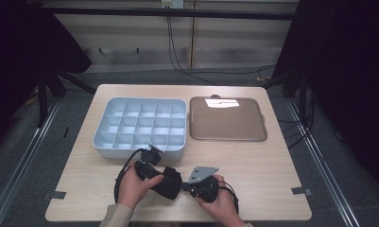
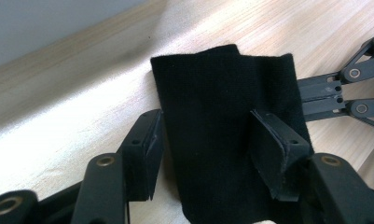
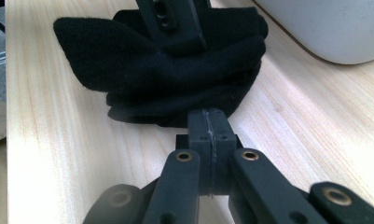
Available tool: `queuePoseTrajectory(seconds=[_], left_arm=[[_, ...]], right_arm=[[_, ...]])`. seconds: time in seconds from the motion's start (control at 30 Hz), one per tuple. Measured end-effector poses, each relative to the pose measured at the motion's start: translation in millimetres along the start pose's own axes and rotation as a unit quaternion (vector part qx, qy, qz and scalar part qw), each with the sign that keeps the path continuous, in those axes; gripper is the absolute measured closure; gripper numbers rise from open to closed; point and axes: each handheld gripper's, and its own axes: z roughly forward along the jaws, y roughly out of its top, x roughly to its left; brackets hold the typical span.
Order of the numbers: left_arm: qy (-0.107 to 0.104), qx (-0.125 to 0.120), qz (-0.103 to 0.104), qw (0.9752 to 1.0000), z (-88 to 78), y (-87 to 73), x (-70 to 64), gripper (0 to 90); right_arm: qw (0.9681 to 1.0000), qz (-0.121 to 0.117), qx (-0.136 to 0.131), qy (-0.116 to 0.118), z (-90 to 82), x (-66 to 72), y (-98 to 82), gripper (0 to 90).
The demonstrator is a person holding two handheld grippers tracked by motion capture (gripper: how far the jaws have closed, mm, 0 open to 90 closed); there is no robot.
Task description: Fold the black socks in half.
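**Folded black cloth held at the near edge of the table**

At the left of the high view, the left gripper (image 1: 155,174) lies low over the wooden table (image 1: 272,175), just in front of the pale compartment tray (image 1: 112,150). Its jaws stand partly spread around a folded black cloth (image 2: 222,121); in the left gripper view the two pads (image 2: 152,154) sit on either side of the fold, close against it, pinching the bundle across its width.

The cloth rests on the table between the two hands, near the front edge and just short of the tray. It looks soft, light and limp, a knit fabric in several loose layers. It will likely sag and unfold if lifted by one layer, so the better hold is across the whole thickness of the fold, near its middle, where the layers stack.

To the right, the right gripper (image 3: 208,135) has its jaws pressed together with nothing between them, the tips just touching or nearly touching the near edge of the cloth.

Farther right and back, a flat brown tray (image 1: 228,119) lies beside the compartment tray, well apart from the cloth.
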Motion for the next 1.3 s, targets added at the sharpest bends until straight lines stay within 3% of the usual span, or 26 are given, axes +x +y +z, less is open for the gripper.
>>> queuePoseTrajectory(seconds=[0.97,1.23,1.3], left_arm=[[0.01,0.014,-0.01,0.9998,8.2,2.5,-7.2,40.1],[0.006,0.014,-0.019,0.9997,10.1,1.5,-7.9,40.4],[-0.003,0.012,-0.019,0.9997,10.4,0.7,-8.2,43.4]], right_arm=[[1.0,-0.004,0.0,-0.002,0.1,0.5,0.1,90.0],[1.0,-0.004,0.0,-0.002,0.1,0.6,0.0,90.0],[1.0,-0.005,0.0,-0.002,0.1,0.5,0.1,90.0]])
